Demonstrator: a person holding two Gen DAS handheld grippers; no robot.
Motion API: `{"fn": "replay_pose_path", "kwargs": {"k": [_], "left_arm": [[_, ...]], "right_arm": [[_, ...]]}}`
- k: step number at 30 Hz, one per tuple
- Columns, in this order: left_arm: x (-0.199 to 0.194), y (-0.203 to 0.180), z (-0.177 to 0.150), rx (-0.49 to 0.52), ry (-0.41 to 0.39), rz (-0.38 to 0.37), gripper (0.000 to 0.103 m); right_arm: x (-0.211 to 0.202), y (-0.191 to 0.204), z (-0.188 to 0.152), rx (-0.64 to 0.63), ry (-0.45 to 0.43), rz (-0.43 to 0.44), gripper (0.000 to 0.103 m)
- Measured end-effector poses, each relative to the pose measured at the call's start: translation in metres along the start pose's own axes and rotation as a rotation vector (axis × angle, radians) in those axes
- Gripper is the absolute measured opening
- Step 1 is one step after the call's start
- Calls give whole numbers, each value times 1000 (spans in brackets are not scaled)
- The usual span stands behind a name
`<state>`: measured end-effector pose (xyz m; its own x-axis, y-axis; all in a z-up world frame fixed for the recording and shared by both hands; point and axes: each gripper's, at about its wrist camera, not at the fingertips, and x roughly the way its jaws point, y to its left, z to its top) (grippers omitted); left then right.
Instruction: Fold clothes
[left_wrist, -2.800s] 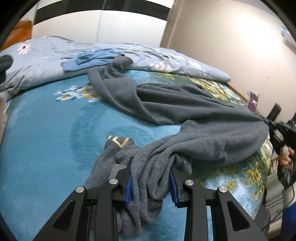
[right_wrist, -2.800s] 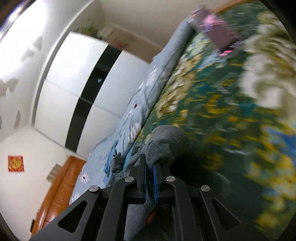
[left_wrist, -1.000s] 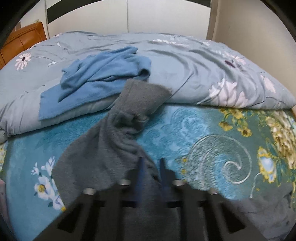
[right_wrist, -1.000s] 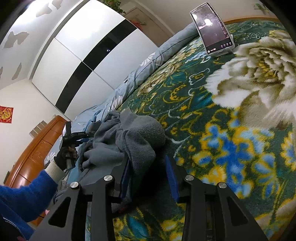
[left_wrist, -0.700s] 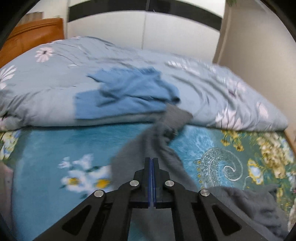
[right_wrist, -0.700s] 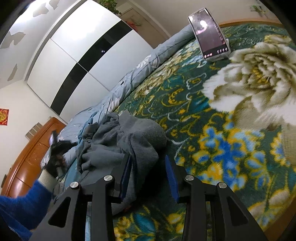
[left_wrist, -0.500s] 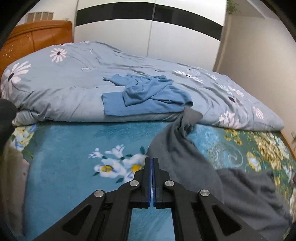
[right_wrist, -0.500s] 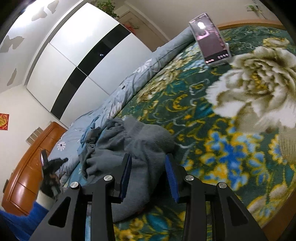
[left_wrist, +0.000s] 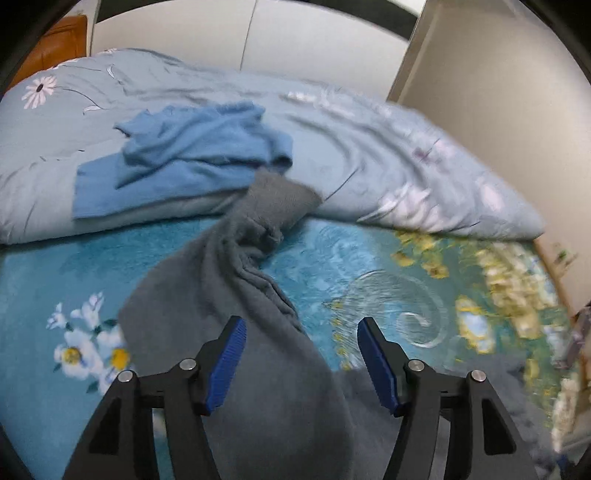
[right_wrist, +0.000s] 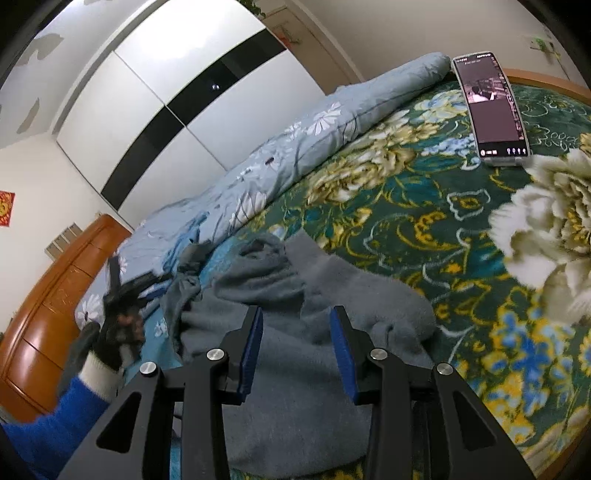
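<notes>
Right now the left gripper (left_wrist: 298, 345) is opening its jaws above the grey sweater (left_wrist: 236, 295), whose sleeve runs from the lower centre of the frame up to the folded duvet (left_wrist: 388, 155); nothing is pinched between its pads. In the right wrist view the right gripper (right_wrist: 297, 343) stands parted over the bunched grey body at lower centre, gripping nothing. To do this step well, I judge each gripper should take a single edge layer, then pull apart to flatten the sweater on the floral blanket (right_wrist: 461, 229) before folding.
</notes>
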<state>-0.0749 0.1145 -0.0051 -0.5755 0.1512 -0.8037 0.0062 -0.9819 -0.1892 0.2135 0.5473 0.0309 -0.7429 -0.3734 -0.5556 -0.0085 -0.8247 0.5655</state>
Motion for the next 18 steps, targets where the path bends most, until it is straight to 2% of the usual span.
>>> {"fn": "replay_pose_path", "kwargs": {"k": [2, 5, 6, 7, 9, 10, 11, 14, 18], "left_arm": [[21, -5, 2, 5, 40, 72, 67], [38, -3, -2, -13, 71, 117, 67], [42, -1, -4, -23, 76, 124, 63], [43, 1, -7, -31, 73, 128, 58], [41, 4, -11, -26, 56, 148, 35], [37, 7, -12, -28, 49, 137, 26], [33, 10, -13, -34, 43, 127, 10], [7, 31, -16, -113, 7, 30, 10], [-53, 70, -28, -162, -92, -69, 10]], "right_arm": [[1, -2, -5, 2, 17, -18, 39], [0, -8, -11, 17, 33, -41, 39], [0, -9, -12, 24, 36, -45, 39], [0, -10, -13, 31, 40, -49, 39], [0, -12, -15, 45, 47, -54, 39], [1, -10, -14, 46, 49, -53, 39], [2, -9, -14, 46, 50, -52, 39], [4, -2, -14, 37, 60, -45, 39], [7, 9, -17, 12, 71, -40, 39]]}}
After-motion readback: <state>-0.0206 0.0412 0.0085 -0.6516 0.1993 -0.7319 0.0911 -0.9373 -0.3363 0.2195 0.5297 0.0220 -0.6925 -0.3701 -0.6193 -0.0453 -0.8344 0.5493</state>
